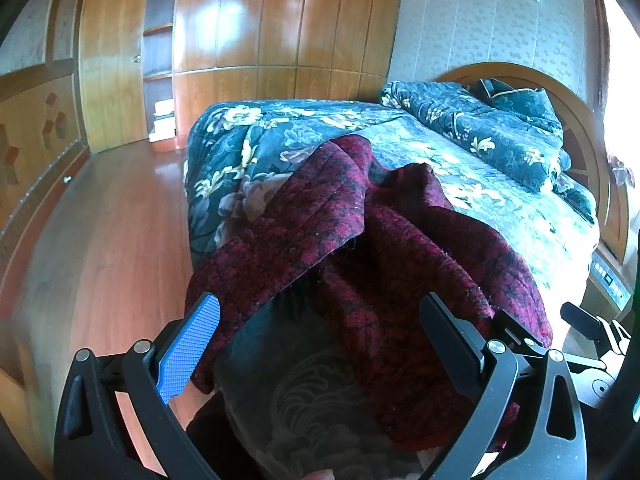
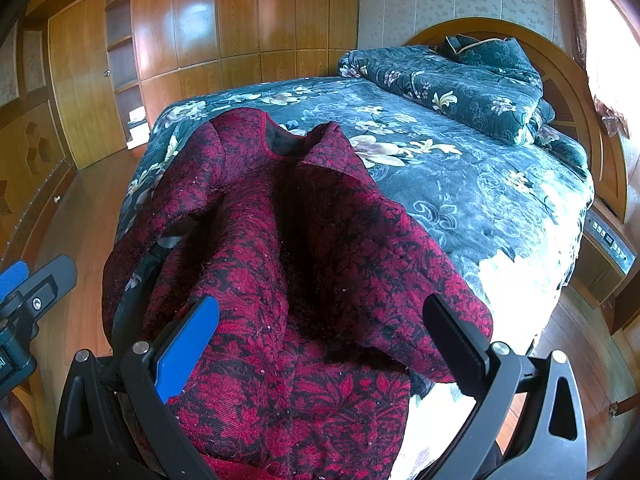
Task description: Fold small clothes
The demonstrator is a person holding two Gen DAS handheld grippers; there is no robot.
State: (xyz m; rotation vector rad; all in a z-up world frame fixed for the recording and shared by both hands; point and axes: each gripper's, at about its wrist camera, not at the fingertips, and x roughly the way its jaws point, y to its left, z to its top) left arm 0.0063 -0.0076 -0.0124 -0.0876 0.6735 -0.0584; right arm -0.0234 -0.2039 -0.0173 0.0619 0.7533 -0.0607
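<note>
A dark red garment with a black floral pattern (image 2: pixel 304 240) lies rumpled on the near corner of the bed, part of it draped over the foot edge, its neckline with a grey lining turned toward the far side. A black inner panel (image 1: pixel 304 360) with a faint pale swirl print shows where the cloth is turned back, in the left wrist view.

The left tool (image 1: pixel 320 344) stands wide, one finger faced with a ribbed blue pad (image 1: pixel 188 352) and the other black, with the garment's turned-back part lying between them; whether either finger touches the cloth cannot be told. The right tool (image 2: pixel 320 344) is also spread wide over the red cloth, nothing pinched between its fingers. The left tool's blue-tipped finger shows at the left edge of the right wrist view.

The bed (image 2: pixel 460 200) wears a dark teal quilted cover with pale yellow flowers; a folded quilt of the same print (image 2: pixel 460 80) sits near the curved wooden headboard (image 1: pixel 592 152). Beyond are glossy wooden wardrobe panels (image 1: pixel 260 20) and a reddish wooden floor (image 1: pixel 112 240)
</note>
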